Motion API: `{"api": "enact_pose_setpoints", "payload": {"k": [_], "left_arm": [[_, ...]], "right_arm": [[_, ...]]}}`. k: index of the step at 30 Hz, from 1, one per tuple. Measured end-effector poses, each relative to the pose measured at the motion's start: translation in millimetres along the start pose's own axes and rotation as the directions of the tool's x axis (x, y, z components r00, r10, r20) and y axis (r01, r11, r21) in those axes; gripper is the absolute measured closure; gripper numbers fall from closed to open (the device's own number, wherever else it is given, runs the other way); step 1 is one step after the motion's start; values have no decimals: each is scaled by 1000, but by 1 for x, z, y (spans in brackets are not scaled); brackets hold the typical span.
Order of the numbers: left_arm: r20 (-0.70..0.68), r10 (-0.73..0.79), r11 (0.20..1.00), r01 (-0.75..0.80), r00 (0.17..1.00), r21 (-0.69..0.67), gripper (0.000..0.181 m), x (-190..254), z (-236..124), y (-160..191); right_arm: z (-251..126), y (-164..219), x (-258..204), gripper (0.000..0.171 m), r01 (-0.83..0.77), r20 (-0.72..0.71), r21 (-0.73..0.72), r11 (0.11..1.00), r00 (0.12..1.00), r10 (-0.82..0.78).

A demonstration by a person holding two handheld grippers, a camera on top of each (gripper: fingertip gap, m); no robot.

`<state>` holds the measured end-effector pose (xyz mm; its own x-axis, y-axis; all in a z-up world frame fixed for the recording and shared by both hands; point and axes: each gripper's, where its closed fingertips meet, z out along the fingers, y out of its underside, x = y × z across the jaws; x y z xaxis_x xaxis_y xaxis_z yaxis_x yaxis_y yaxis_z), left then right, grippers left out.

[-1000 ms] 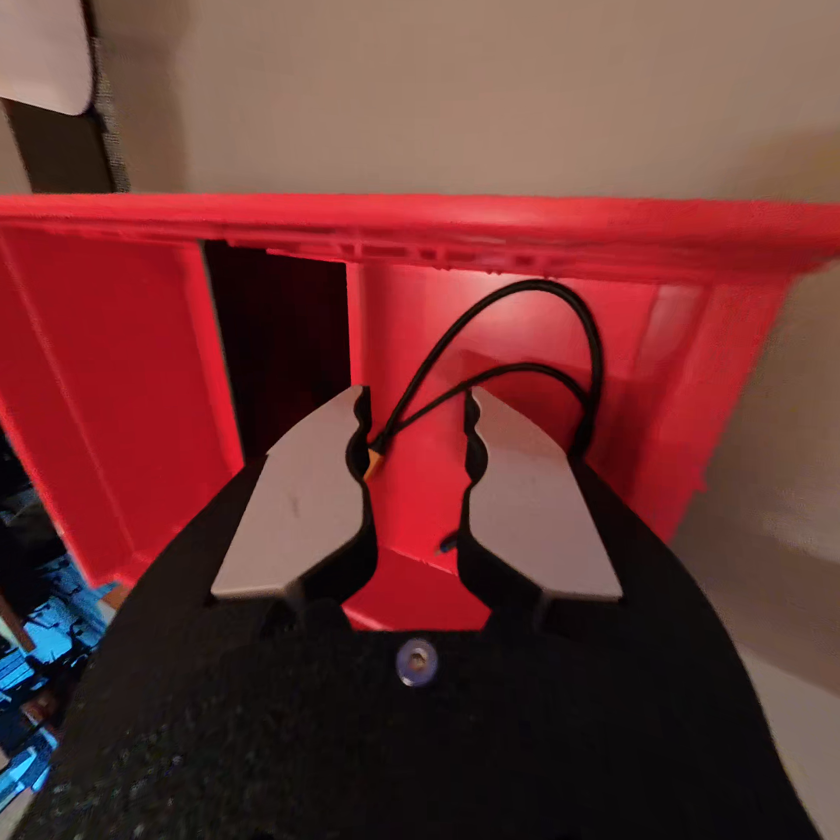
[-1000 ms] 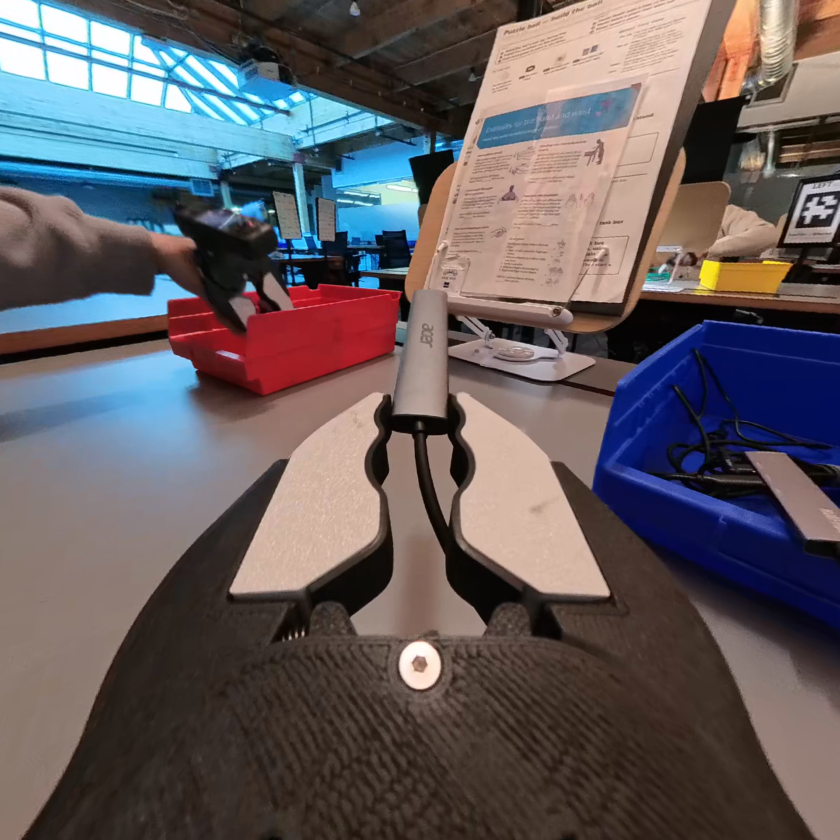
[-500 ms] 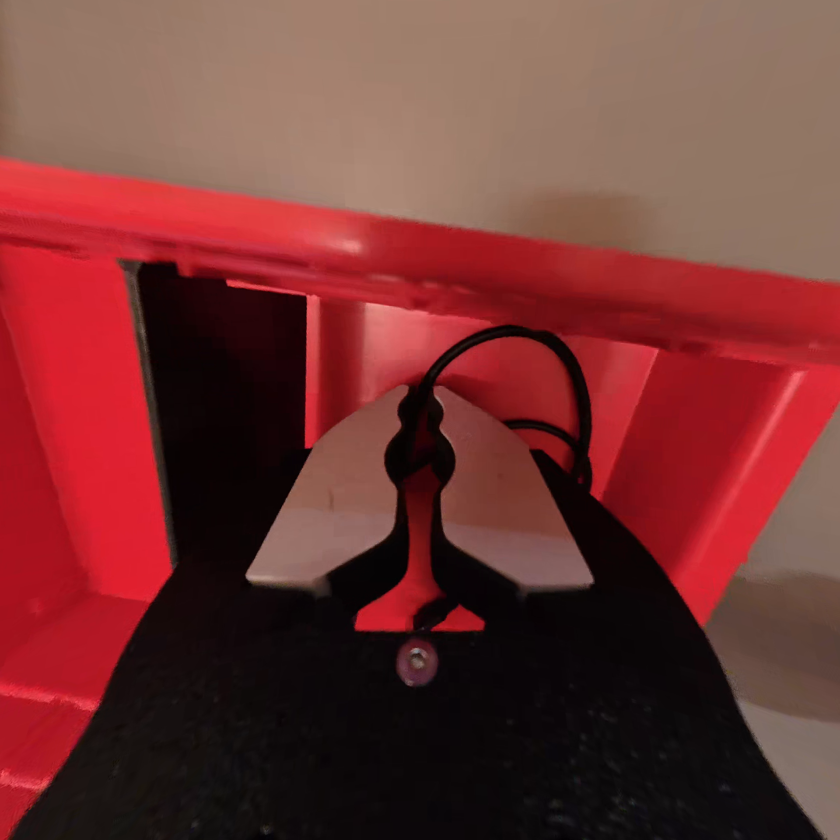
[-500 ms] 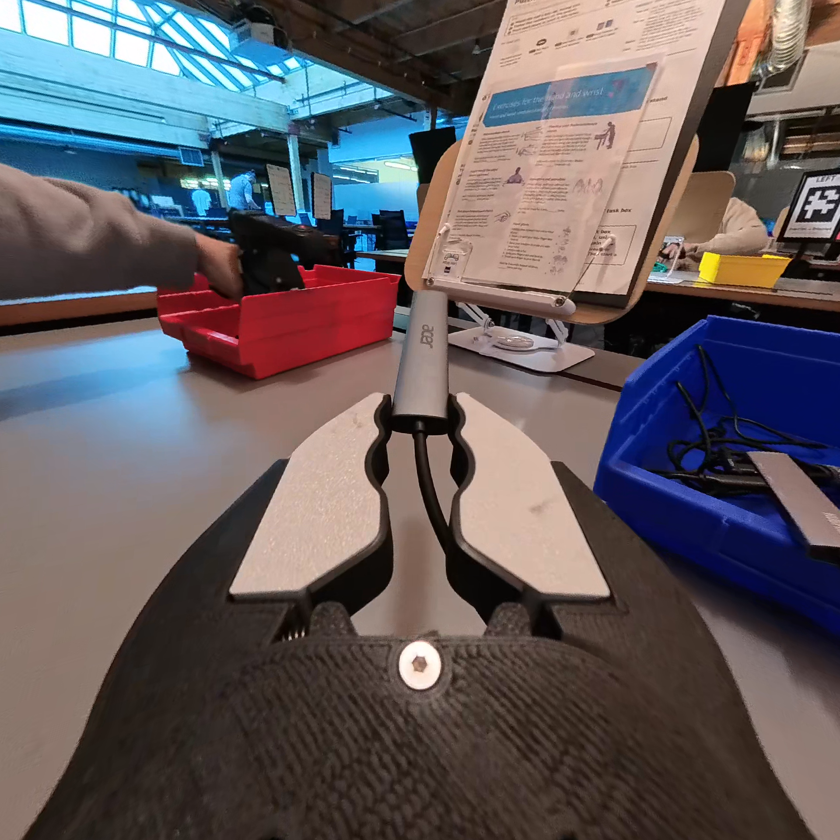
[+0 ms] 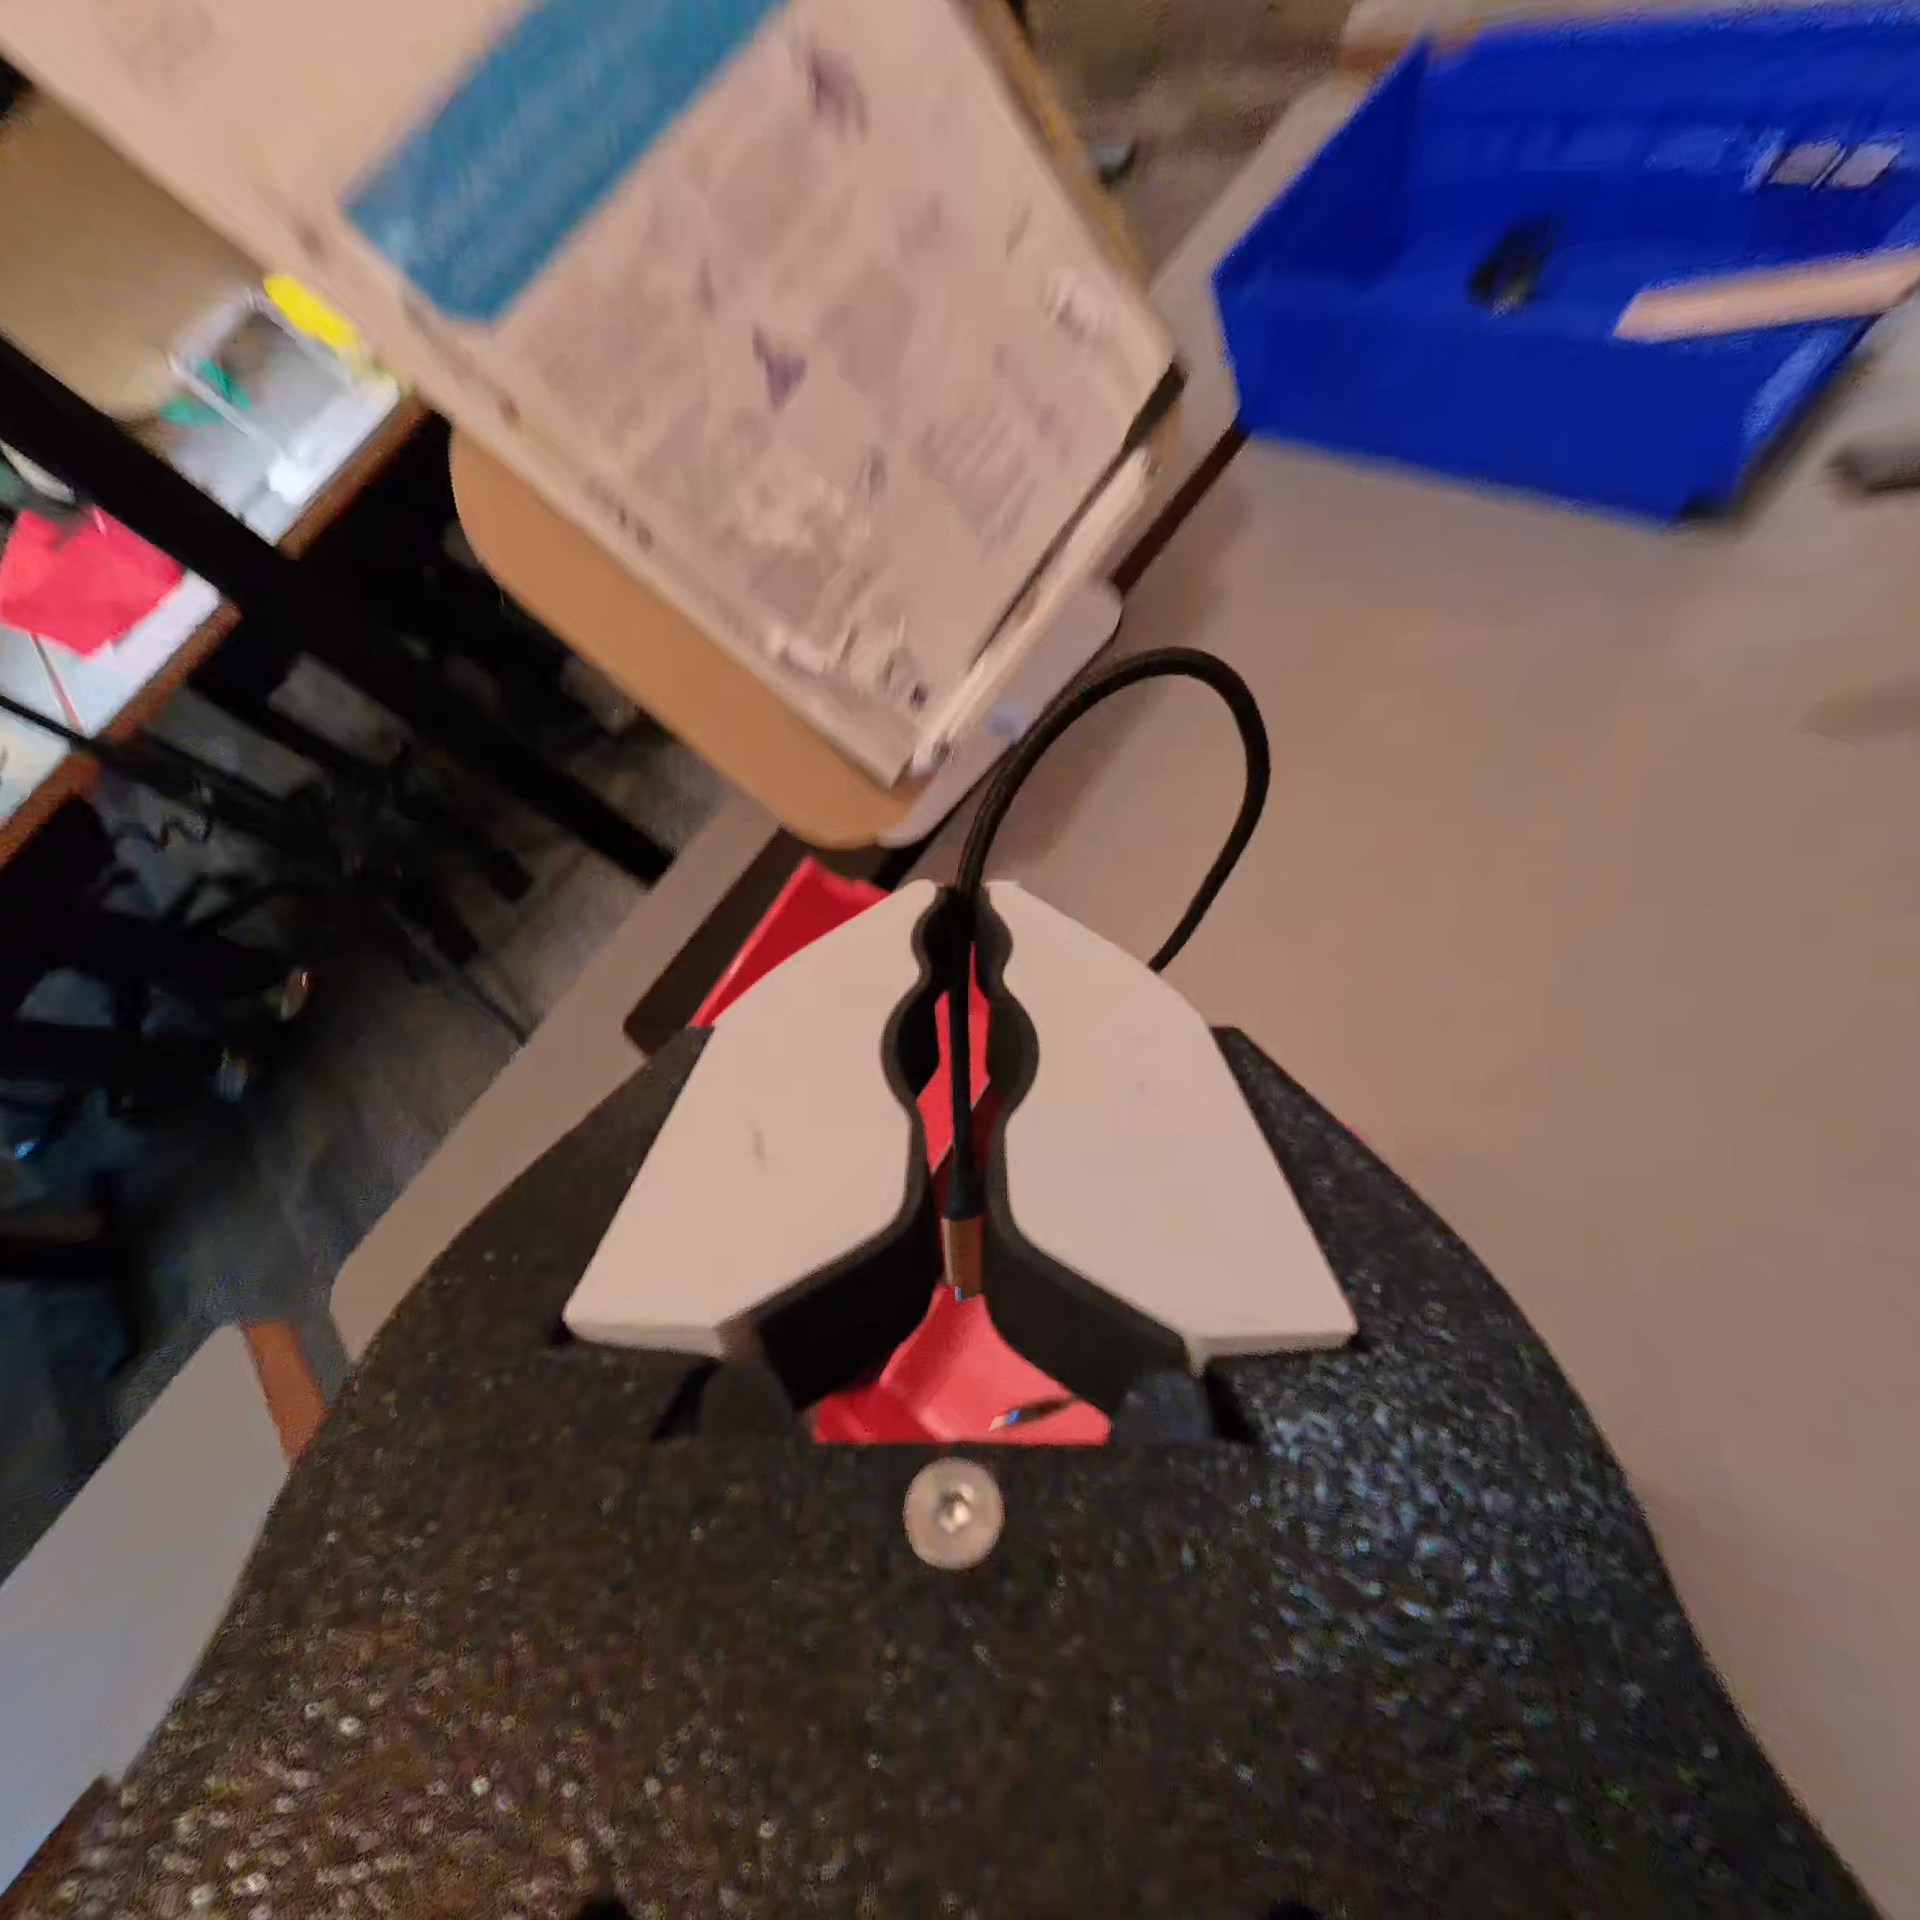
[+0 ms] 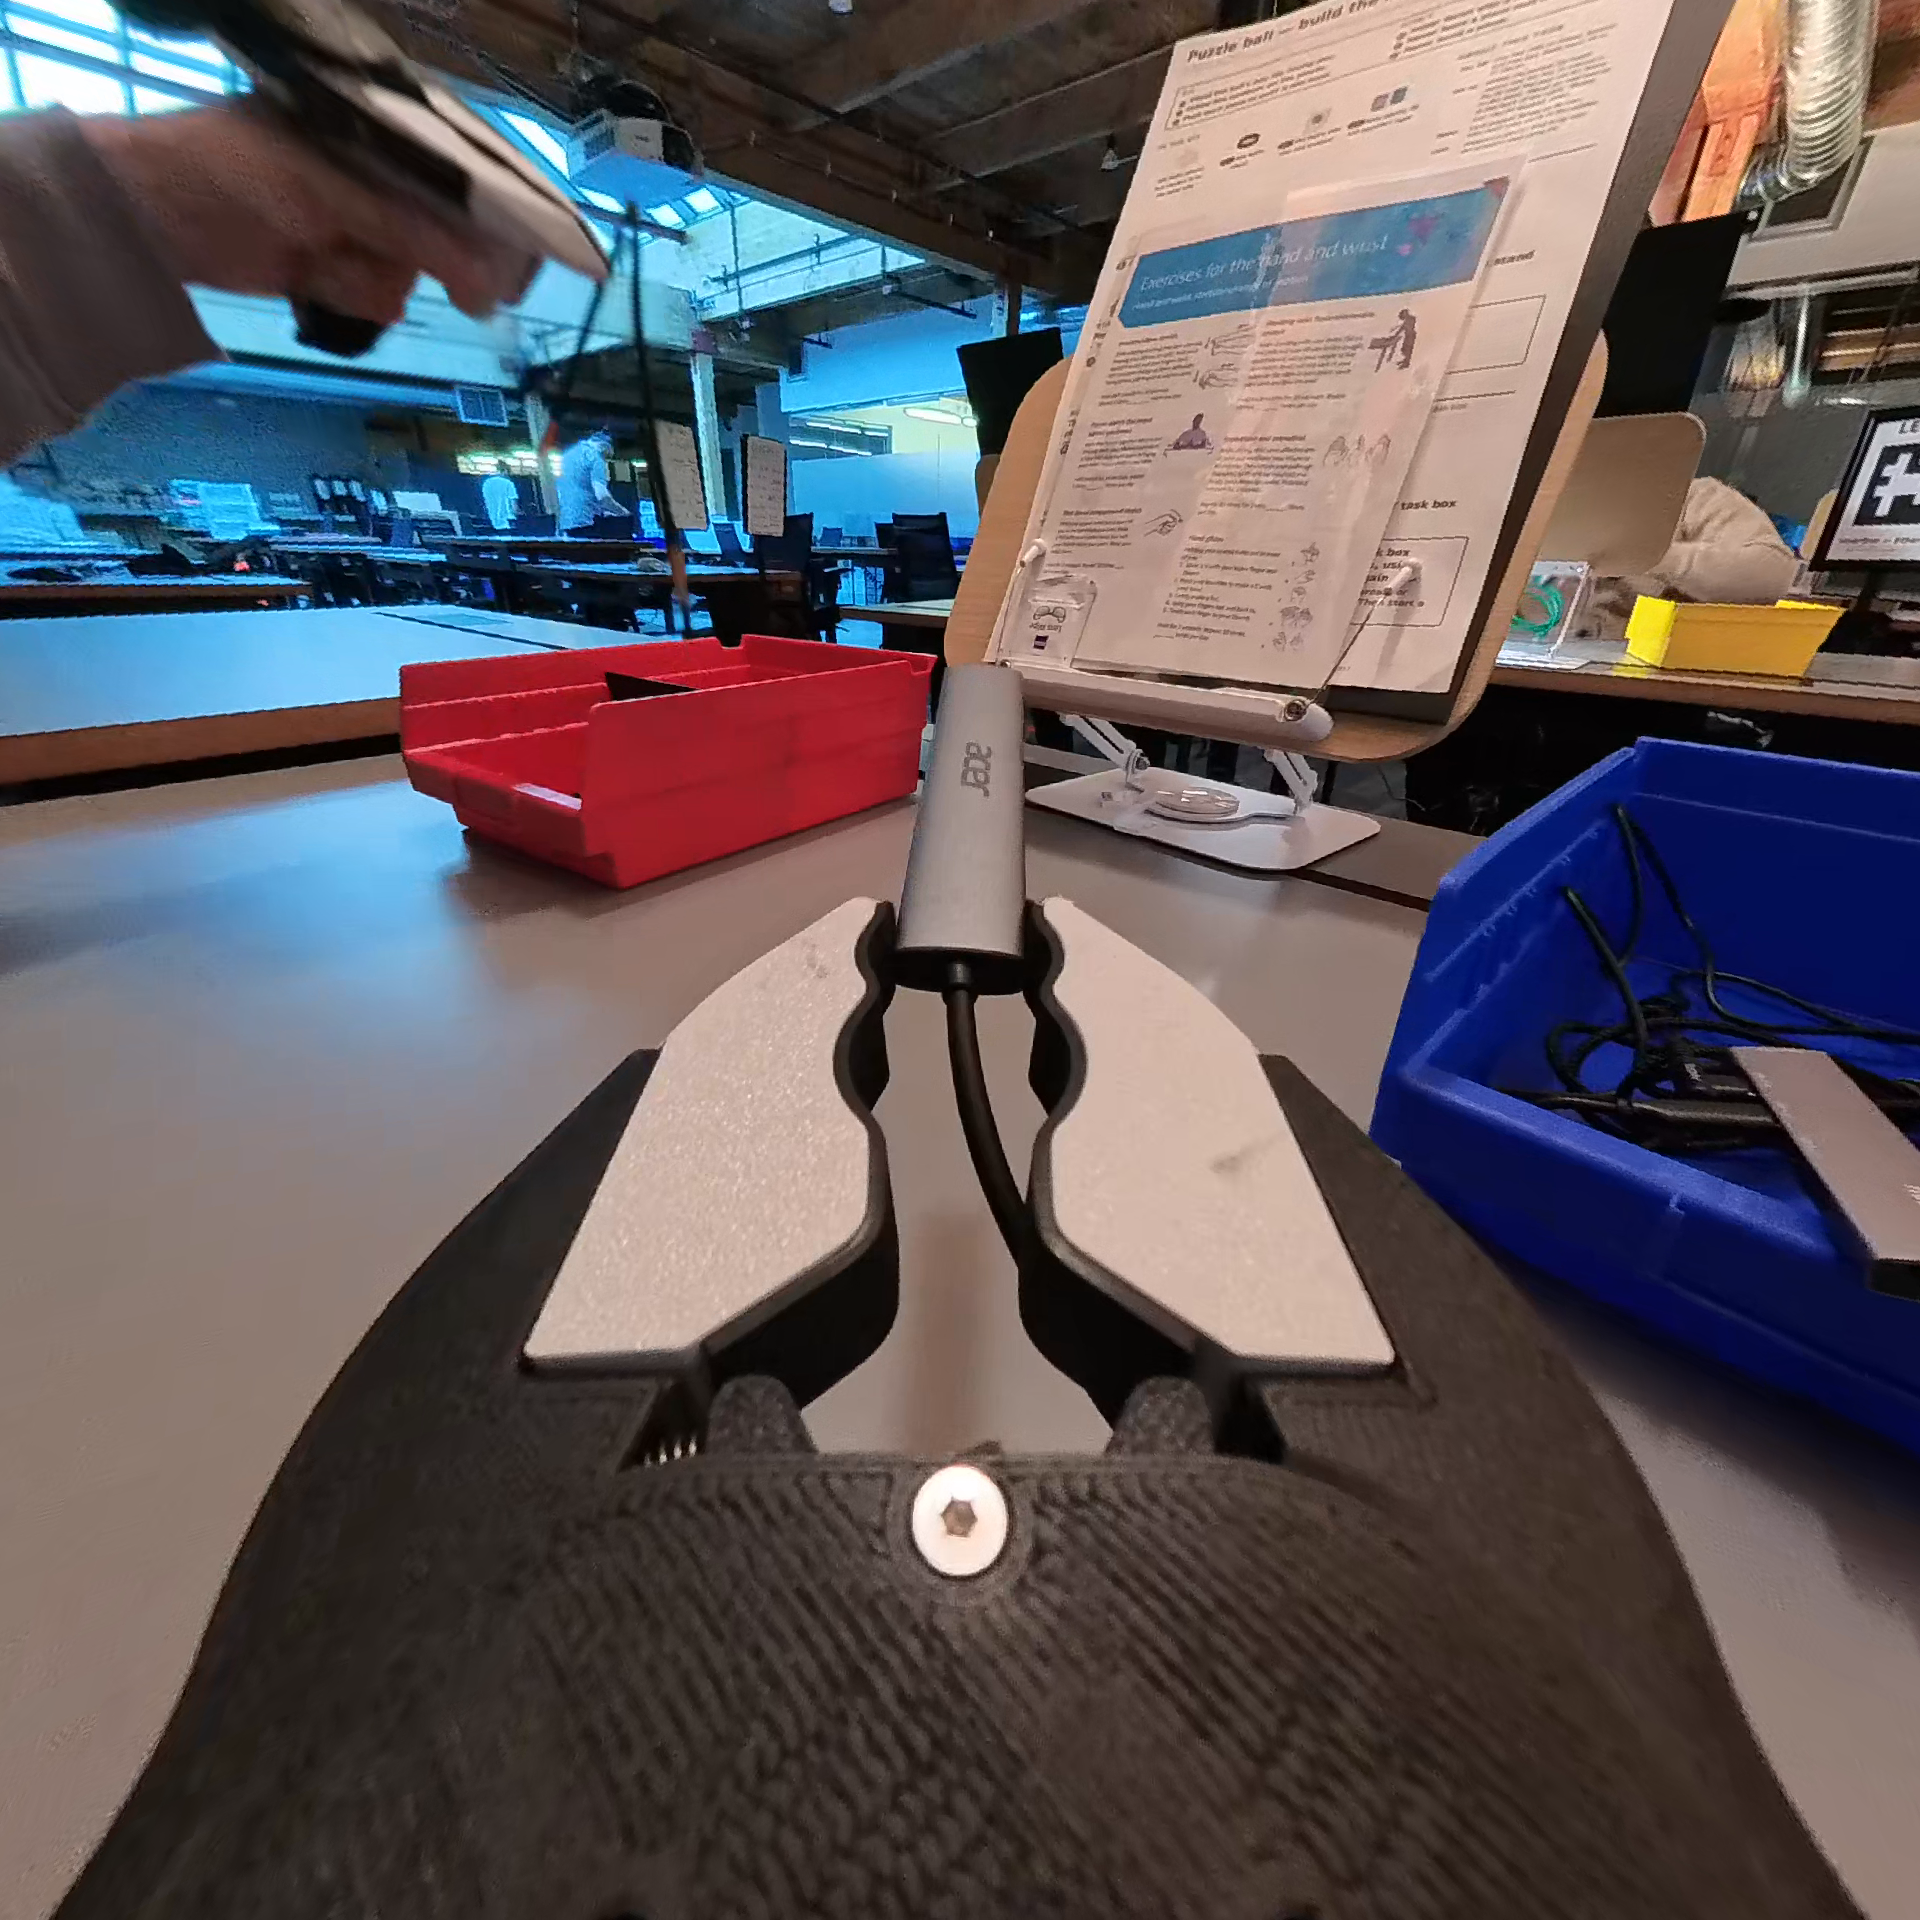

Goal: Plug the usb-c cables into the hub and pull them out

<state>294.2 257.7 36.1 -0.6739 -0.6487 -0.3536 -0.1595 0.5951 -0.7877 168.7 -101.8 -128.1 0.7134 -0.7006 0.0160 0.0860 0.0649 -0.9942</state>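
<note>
My left gripper (image 5: 961,894) is shut on a black braided usb-c cable (image 5: 1216,727). The cable loops beyond the fingertips, and its metal plug (image 5: 966,1247) lies back between the fingers. In the right wrist view this gripper (image 6: 416,135) is high at the upper left, blurred, in a person's hand, with the cable (image 6: 634,343) hanging below it. My right gripper (image 6: 961,914) is shut on the near end of a grey hub (image 6: 961,810). The hub points forward just above the table, and its black lead runs back between the fingers.
A red divided bin (image 6: 665,748) sits on the grey table (image 6: 260,1039) ahead on the left, also below my left gripper (image 5: 831,935). A blue bin (image 6: 1662,1039) on the right holds tangled cables and another grey hub (image 6: 1829,1153). A document stand (image 6: 1299,416) stands behind.
My left gripper closed on the cable inside the red bin, then lifted it up and out, swinging to face the stand and blue bin. The right gripper and hub stayed still.
</note>
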Motion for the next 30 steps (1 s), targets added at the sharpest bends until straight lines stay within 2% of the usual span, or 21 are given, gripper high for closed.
{"api": "enact_pose_setpoints", "payload": {"k": [1,4,7,12,16,20,24,26,30], "left_arm": [[-1,-6,999,6,1000,44,179,7,-7,-17],[9,-1,997,1,1000,82,179,37,-6,-48],[-31,5,998,-3,1000,68,179,80,23,-57],[-20,20,998,-19,1000,65,179,151,94,-35],[89,188,967,-201,978,160,179,199,122,-11],[87,370,889,-380,925,258,179,251,117,24],[35,469,856,-464,883,228,179,269,102,66],[-35,467,870,-452,883,197,178,270,95,90],[-122,372,922,-351,920,161,171,261,83,120]], "right_arm": [[-1,-1,1,148,-7,-2,5,1000,1000,7],[-3,-3,4,148,-38,0,27,999,999,38],[-6,-6,8,148,-77,1,57,995,997,77],[-15,-13,19,148,-154,-5,127,980,988,156],[-18,-15,22,148,-176,1,152,973,984,178],[-16,-14,16,148,-142,11,136,980,990,142],[-13,-13,12,148,-123,23,116,986,992,121],[-12,-12,11,148,-119,26,109,987,993,116],[-13,-12,11,148,-121,27,111,986,993,119]]}}
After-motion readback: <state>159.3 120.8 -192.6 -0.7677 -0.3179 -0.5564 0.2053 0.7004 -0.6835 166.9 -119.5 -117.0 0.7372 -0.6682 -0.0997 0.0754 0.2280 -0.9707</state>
